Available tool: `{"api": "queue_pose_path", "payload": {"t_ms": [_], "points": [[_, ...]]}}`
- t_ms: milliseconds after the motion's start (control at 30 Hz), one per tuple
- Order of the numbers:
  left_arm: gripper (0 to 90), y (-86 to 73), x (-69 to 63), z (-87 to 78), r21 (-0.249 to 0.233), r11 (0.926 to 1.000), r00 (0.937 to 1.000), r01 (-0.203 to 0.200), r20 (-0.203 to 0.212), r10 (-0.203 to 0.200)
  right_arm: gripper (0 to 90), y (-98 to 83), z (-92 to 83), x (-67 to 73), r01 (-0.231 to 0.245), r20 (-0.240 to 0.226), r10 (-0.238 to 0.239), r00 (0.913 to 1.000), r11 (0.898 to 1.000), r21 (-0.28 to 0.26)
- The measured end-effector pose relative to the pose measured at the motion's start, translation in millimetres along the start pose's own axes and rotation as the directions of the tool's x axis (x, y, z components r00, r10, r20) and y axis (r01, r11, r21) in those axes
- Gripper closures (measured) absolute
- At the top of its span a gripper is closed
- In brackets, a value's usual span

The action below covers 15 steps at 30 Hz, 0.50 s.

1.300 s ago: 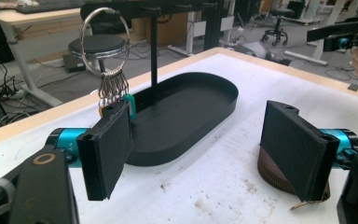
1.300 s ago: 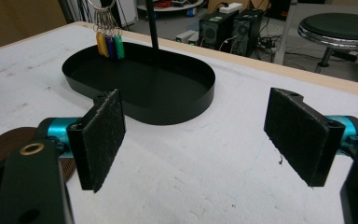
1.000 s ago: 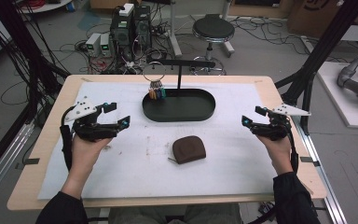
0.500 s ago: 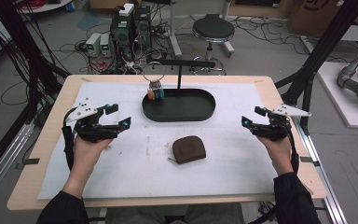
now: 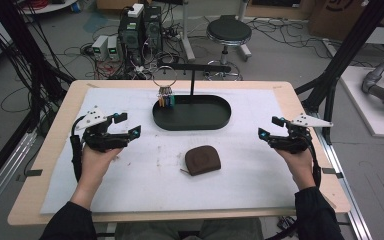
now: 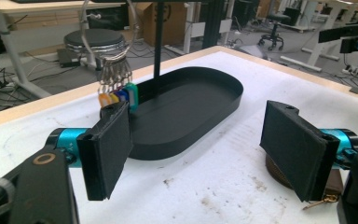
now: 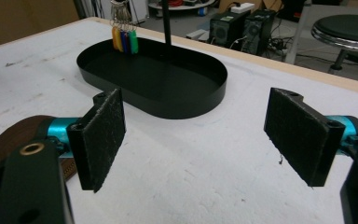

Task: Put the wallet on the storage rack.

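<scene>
Coin pouch point(image 5: 202, 160) lies between my two claws, near the front of the tabletop point(image 5: 145, 195).
Both my left claw point(image 5: 128, 124) and right claw point(image 5: 269, 127) hang open and empty; the brown pouch's long axis runs left-right, slightly nearer the right one, in front of the black tray point(image 5: 225, 117).

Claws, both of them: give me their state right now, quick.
Left claw: open, holding nothing, beside the black tray.
Right claw: open, holding nothing.

Dark sleeves, black left gripper point(image 5: 126, 124) and right gripper point(image 5: 271, 127), cyan joints, grey three-cornered plates, black cables
</scene>
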State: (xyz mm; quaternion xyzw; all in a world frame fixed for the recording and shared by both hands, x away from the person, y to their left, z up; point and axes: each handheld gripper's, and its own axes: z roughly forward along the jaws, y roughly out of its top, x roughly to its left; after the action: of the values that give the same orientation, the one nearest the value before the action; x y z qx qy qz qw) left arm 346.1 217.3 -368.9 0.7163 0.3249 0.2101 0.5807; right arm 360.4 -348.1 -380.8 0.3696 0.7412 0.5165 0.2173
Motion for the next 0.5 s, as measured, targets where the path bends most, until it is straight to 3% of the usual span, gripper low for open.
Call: {"api": "queue_pose_path", "payload": {"t_ms": [333, 467, 500], "points": [[24.5, -7.0, 7.9, -3.5, 0.021, 0.9998, 0.9998, 0.006, -0.021, -0.005, 21.0, -3.0, 12.9, 16.1, 0.033, -0.076, -0.031, 0.9967, 0.999, 0.024], [24.5, -7.4, 7.3, -2.5, 0.023, 0.9997, 0.9999, 0.001, -0.012, -0.001, 21.6, -6.2, 22.3, 24.3, 0.038, -0.124, -0.03, 0.9919, 0.998, 0.058], [24.5, -7.1, 7.1, -2.3, 0.026, 0.9996, 0.9999, -0.004, -0.011, 0.004, 25.2, -6.9, 25.1, 26.4, 0.041, -0.142, -0.031, 0.9894, 0.997, 0.068]]}}
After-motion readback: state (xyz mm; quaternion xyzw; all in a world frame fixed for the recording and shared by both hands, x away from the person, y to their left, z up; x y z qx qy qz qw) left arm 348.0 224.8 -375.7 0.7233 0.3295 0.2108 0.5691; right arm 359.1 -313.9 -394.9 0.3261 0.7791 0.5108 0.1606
